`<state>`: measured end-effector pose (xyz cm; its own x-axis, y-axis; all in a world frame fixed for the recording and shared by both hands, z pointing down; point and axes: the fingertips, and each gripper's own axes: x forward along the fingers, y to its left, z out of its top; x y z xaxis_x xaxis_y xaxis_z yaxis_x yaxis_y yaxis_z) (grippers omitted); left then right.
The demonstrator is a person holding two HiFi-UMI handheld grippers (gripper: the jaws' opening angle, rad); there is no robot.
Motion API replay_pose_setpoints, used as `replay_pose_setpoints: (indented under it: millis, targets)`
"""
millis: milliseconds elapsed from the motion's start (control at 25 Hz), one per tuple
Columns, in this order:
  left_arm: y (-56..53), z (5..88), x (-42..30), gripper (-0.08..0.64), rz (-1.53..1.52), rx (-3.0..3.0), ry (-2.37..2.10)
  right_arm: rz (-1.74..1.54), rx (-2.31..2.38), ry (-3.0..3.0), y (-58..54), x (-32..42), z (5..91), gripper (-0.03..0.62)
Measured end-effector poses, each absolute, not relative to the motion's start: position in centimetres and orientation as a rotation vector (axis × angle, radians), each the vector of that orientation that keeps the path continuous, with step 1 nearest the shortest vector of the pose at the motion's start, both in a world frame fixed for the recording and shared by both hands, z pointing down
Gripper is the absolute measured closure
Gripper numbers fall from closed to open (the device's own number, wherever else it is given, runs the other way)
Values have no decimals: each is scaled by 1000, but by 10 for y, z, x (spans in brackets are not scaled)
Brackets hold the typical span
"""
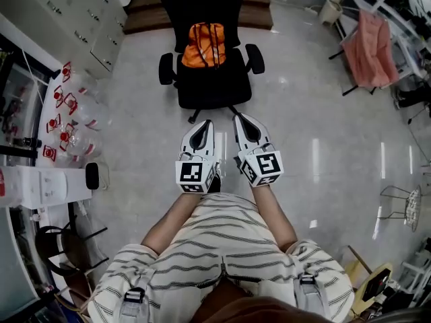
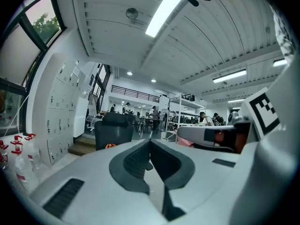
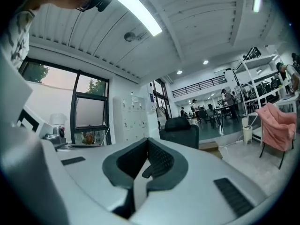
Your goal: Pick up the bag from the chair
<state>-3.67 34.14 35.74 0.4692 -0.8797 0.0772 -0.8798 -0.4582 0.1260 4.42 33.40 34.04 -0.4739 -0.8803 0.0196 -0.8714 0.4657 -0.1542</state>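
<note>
The orange fabric bag [image 1: 203, 44] with dark straps sits on the seat of a black swivel office chair [image 1: 212, 89], leaning against the backrest. It is ahead of both claws and well apart from them. The white left gripper [image 1: 203, 124] points at the front edge of the seat. Its jaws are pressed together with nothing between them (its own view shows the dark pads meeting at the tip [image 2: 150, 143]). In that view only a sliver of the bag [image 2: 109, 146] peeks over the gripper's body, below the chair's back [image 2: 115, 130]. The white right gripper [image 1: 240, 118], just beside the left one, is likewise fully closed and empty [image 3: 147, 141]. Its view shows the chair [image 3: 179, 131] beyond the tip, but not the bag.

Counting from the left:
- A cluster of clear plastic spray bottles with red triggers [image 1: 64, 116] stands at the far left (about six, though they overlap too much for a sure count).
- There is one bank of pale grey lockers [image 1: 74, 12].
- There are two grippers, one chair and one bag.
- One pink cloth [image 1: 370, 46] is draped over a frame at the right.

The chair holds only the bag. I cannot tell what is in the bottles, or whether the bag is open.
</note>
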Motion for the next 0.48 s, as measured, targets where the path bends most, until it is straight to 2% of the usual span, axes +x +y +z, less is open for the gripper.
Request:
replay_pose_setpoints:
  millis: [480]
  targets:
    - [224, 353, -64, 537, 6, 2552, -1515, -242, -1627, 2651, 214, 25, 338, 574]
